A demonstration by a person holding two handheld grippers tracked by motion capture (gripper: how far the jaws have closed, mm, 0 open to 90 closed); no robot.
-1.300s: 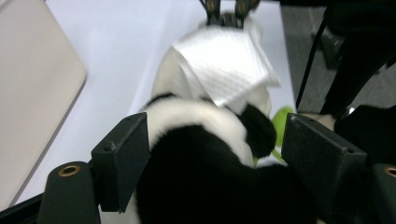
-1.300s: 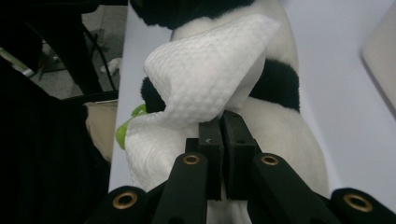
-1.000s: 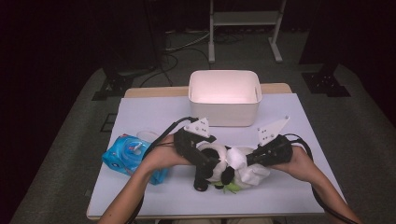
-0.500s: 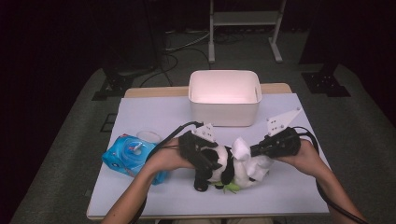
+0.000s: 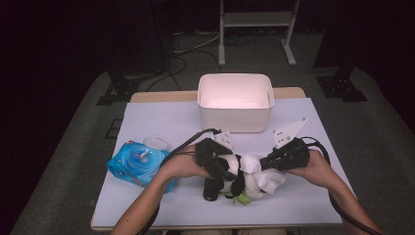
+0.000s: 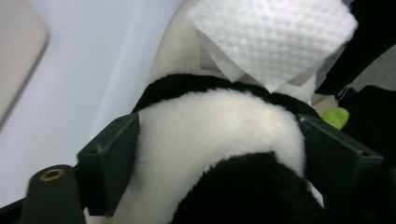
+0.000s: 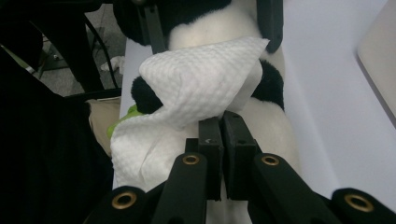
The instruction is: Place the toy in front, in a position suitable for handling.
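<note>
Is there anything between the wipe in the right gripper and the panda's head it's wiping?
Nothing visible does. The right gripper is shut on the white wipe, which lies directly against the toy panda. The left gripper's fingers bracket the panda's body from both sides, clear of the head.

Looks like a lab or recording studio. Dark surroundings, grey carpet floor (image 5: 73, 147), loose cables (image 5: 186, 49), metal stand legs (image 5: 254, 29). White-covered tabletop (image 5: 161, 122) lit in the middle.

Dark room, grey carpet (image 5: 73, 161)
</note>
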